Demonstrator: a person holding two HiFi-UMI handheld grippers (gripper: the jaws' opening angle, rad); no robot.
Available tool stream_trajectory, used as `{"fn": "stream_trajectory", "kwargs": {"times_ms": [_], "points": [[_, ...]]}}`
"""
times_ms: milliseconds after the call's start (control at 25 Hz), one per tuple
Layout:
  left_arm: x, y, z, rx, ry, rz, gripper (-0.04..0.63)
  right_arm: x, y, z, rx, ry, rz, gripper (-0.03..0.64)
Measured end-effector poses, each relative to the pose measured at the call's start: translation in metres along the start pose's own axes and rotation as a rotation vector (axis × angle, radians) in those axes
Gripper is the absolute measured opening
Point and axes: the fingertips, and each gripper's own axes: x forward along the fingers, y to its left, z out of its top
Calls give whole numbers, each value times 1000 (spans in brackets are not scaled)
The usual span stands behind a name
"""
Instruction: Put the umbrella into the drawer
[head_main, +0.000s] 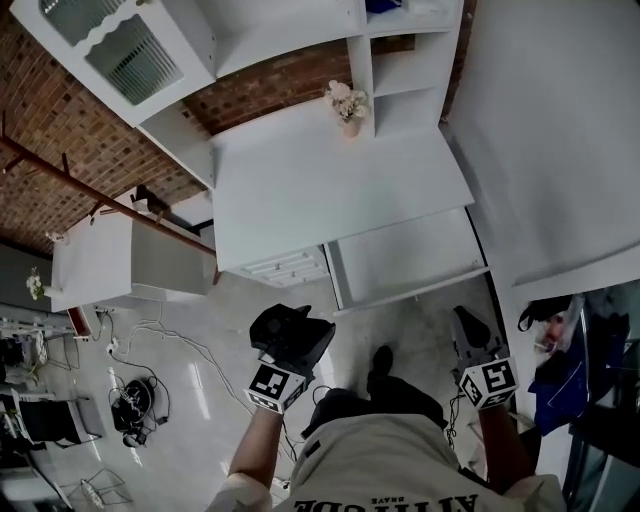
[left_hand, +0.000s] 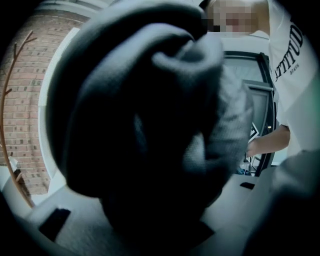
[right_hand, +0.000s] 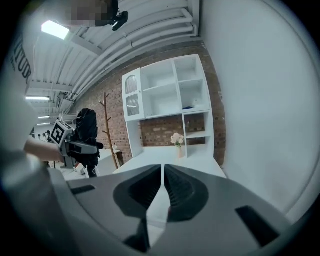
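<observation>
The umbrella (head_main: 291, 332) is black and folded into a bundle. My left gripper (head_main: 285, 360) is shut on it, low over the floor in front of the white desk (head_main: 330, 190). In the left gripper view the umbrella (left_hand: 150, 115) fills almost the whole picture and hides the jaws. A wide drawer (head_main: 415, 297) stands pulled out under the desk's right half. My right gripper (head_main: 468, 328) hovers below that drawer's right corner. Its jaws (right_hand: 163, 172) are shut with nothing between them. The right gripper view also catches the umbrella (right_hand: 87, 125) at far left.
A vase of flowers (head_main: 349, 105) stands at the desk's back by white shelves (head_main: 405, 75). Small closed drawers (head_main: 285, 268) sit left of the open one. A coat rack (head_main: 90, 190), a low white table (head_main: 90, 260) and floor cables (head_main: 135, 405) lie left. A white wall (head_main: 560, 130) bounds the right.
</observation>
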Motion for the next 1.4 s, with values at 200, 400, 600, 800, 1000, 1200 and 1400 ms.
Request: {"fn": "stream_trajectory", "kwargs": {"times_ms": [200, 400, 600, 800, 1000, 1200, 1400], "points": [[43, -4, -11, 24, 71, -34, 241, 9, -19, -12, 32, 19, 4, 37], [73, -4, -27, 61, 139, -75, 241, 13, -30, -21, 57, 33, -11, 37], [97, -1, -43, 76, 187, -121, 241, 20, -31, -33, 80, 57, -21, 37], [123, 7, -55, 98, 220, -185, 240, 36, -26, -45, 101, 65, -38, 37], [153, 16, -73, 98, 259, -267, 241, 57, -24, -37, 129, 63, -81, 37], [185, 22, -104, 84, 326, -362, 241, 74, -21, -45, 158, 86, -133, 37], [218, 22, -143, 71, 406, -450, 241, 84, -21, -59, 201, 110, -189, 37]]}}
